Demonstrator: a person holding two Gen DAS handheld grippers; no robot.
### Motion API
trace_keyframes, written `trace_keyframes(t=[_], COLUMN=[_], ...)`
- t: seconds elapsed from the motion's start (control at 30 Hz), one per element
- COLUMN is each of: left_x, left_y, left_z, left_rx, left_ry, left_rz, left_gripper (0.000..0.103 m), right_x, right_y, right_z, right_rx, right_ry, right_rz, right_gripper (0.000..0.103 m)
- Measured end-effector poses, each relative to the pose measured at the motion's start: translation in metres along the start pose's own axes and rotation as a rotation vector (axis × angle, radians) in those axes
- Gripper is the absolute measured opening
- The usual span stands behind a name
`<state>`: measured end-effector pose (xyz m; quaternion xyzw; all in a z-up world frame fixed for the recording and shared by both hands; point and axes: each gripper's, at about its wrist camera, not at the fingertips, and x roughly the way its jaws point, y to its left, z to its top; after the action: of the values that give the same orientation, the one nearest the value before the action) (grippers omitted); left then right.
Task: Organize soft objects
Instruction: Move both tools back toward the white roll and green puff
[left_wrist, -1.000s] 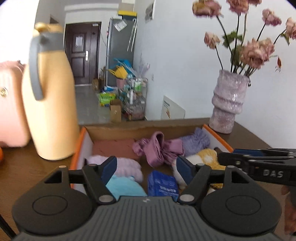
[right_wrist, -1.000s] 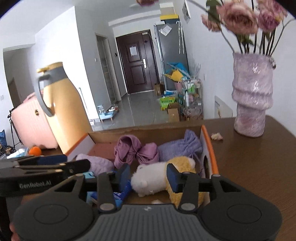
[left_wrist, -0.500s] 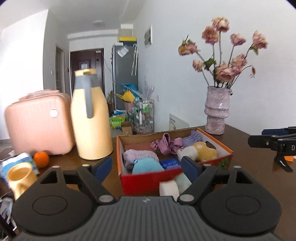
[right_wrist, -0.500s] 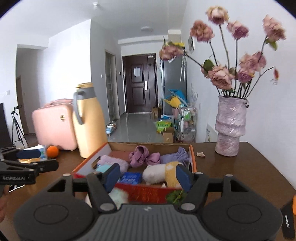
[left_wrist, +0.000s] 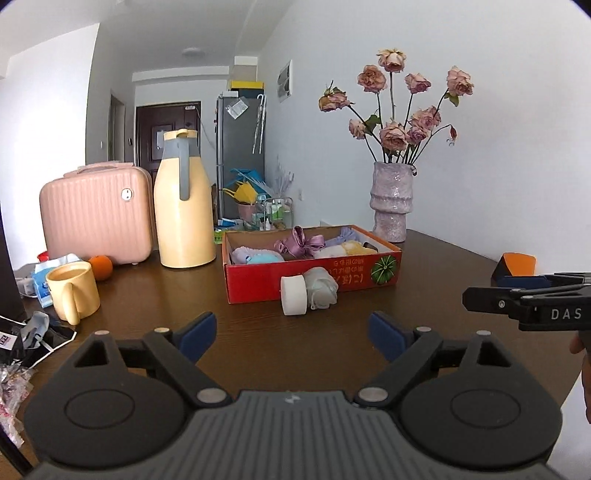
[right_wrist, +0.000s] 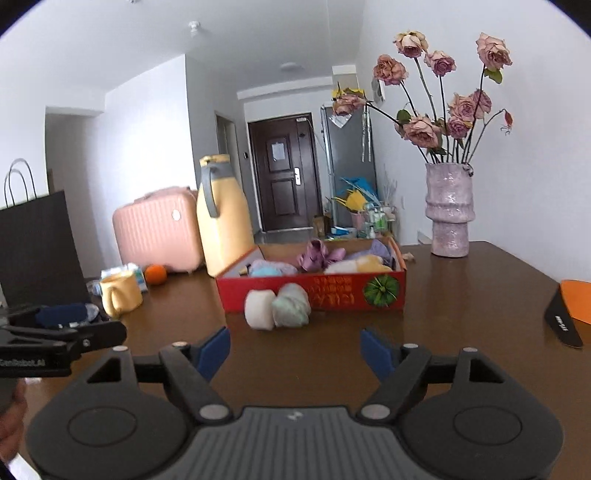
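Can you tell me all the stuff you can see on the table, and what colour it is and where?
Box: one, red, middle of the table.
Soft things in box: several; purple, blue, white, yellow.
White roll: one, on the table against the box front.
Pale green bundle: one, right beside the roll.
Jug: one, yellow with grey handle, left of the box.
Suitcase: one, pink, left of the jug.
Mug: one, yellow, front left.
Orange: one, by the suitcase.
Vase: one, lilac, dried pink roses, behind the box on the right.
Left gripper: black, blue pads, jaws opening, empty.
Right gripper: same, jaws opening, empty.
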<state>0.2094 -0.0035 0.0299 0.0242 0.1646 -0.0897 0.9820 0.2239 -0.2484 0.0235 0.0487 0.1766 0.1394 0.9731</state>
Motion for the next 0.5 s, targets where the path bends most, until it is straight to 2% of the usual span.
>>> trace_keyframes(t=[0.23,0.5], left_x=[-0.008,0.008], left_y=[0.000,0.005], left_z=[-0.001,-0.001], left_rx=[-0.019,-0.036], left_ry=[-0.010,0.008], left_rz=[-0.013,-0.026], left_gripper=[0.091,0.090], right_x=[-0.013,0.003], right_y=[0.009,0.002], right_z=[-0.006,-0.007], right_rx=[-0.009,0.023], right_ry=[-0.010,0.026], right_rz=[-0.004,0.006], right_gripper=[0.078,0.078])
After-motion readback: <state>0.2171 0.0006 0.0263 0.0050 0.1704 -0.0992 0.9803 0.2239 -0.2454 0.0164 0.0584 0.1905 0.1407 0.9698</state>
